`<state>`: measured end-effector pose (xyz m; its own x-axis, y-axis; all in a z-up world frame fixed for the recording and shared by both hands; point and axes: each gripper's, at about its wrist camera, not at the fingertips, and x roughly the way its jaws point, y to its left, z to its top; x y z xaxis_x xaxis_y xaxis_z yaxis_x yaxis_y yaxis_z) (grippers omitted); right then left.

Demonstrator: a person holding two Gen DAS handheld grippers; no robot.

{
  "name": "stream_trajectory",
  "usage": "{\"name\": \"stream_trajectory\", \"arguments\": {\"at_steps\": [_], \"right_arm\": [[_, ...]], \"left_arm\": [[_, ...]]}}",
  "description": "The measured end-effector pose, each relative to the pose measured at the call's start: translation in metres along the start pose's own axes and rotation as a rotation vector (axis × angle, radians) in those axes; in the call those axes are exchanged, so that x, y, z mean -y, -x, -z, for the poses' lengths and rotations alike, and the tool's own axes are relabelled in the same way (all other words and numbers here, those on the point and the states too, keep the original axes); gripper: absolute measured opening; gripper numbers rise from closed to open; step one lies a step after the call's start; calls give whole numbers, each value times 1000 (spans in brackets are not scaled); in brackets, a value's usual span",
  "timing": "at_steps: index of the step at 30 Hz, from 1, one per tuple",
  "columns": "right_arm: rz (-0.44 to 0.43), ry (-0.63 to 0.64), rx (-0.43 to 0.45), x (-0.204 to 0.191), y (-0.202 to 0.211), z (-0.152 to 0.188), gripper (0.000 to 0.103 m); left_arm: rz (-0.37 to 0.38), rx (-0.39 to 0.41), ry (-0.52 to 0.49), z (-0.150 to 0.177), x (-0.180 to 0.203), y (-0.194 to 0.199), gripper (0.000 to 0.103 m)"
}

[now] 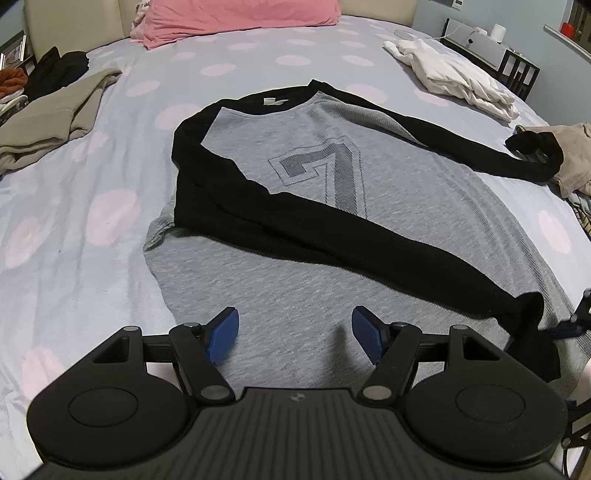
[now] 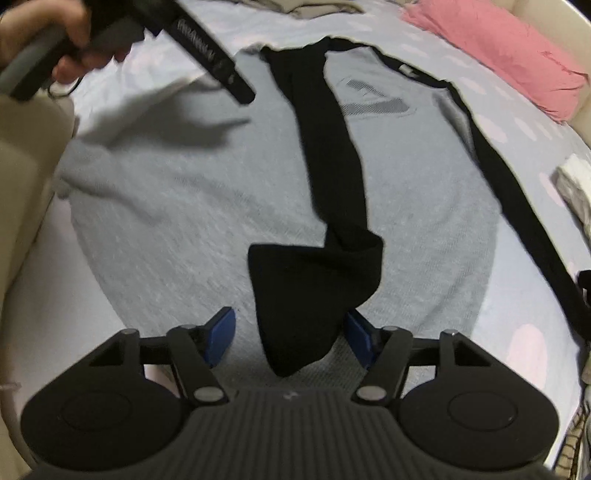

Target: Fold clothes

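A grey shirt point(image 1: 388, 192) with black sleeves and a large printed figure lies flat, front up, on the bed. One black sleeve point(image 1: 295, 225) is folded diagonally across its body, and the other sleeve point(image 1: 480, 155) stretches out to the right. My left gripper point(image 1: 295, 332) hovers open over the grey hem with nothing between its pads. In the right wrist view the folded sleeve's cuff point(image 2: 314, 280) lies between the spread blue fingers of my right gripper point(image 2: 291, 332), which is open. A hand point(image 2: 74, 48) holds the left gripper's body point(image 2: 214, 59) at the top left.
The bedsheet point(image 1: 74, 229) is pale lilac with pink dots. A pink pillow point(image 1: 240, 14) lies at the head, a khaki garment point(image 1: 55, 118) at the left, white clothes point(image 1: 450, 77) at the far right and a beige garment point(image 1: 569, 158) by the outstretched cuff.
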<state>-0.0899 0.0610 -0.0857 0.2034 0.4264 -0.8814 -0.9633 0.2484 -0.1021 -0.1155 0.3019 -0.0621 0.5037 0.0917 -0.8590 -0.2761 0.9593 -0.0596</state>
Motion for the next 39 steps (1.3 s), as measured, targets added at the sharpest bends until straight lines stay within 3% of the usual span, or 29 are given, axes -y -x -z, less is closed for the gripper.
{"name": "stream_trajectory", "arguments": {"at_steps": [2, 4, 7, 10, 16, 18, 19, 21, 24, 26, 27, 30, 32, 35, 39], "right_arm": [[-8, 9, 11, 6, 5, -1, 32], [-6, 32, 14, 12, 10, -2, 15], [-7, 62, 5, 25, 21, -3, 12], [-60, 132, 28, 32, 39, -3, 12], [-148, 439, -4, 36, 70, 2, 12], [-136, 514, -55, 39, 70, 7, 25], [-122, 502, -76, 44, 67, 8, 39], [-123, 417, -60, 57, 65, 8, 41], [-119, 214, 39, 77, 66, 2, 48], [-76, 68, 102, 92, 65, -1, 67], [-32, -17, 124, 102, 62, 0, 70], [94, -309, 173, 143, 49, 5, 71], [175, -419, 201, 165, 45, 12, 71], [332, -445, 219, 188, 44, 19, 71], [443, -466, 251, 218, 52, 19, 73]], "left_arm": [[-2, -4, 4, 0, -1, 0, 67], [0, -9, 9, 0, -2, -1, 67], [5, -14, 4, 0, -1, -1, 67], [0, -13, -11, 2, 1, -1, 67], [-4, -15, -7, 2, 2, -3, 67], [-4, -17, -9, 2, 3, -3, 67], [-4, -18, -10, 2, 3, -3, 67], [-10, -17, -13, 3, 4, -4, 67], [-8, -21, -17, 4, 6, -5, 67], [0, -17, -17, 4, 9, -5, 67], [4, -10, -17, 5, 10, -4, 67], [16, 16, -16, 5, 13, -1, 67], [20, 28, -14, 5, 14, -1, 67], [17, 29, -20, 6, 18, -4, 67], [55, 7, 16, 11, 16, -12, 67]]}}
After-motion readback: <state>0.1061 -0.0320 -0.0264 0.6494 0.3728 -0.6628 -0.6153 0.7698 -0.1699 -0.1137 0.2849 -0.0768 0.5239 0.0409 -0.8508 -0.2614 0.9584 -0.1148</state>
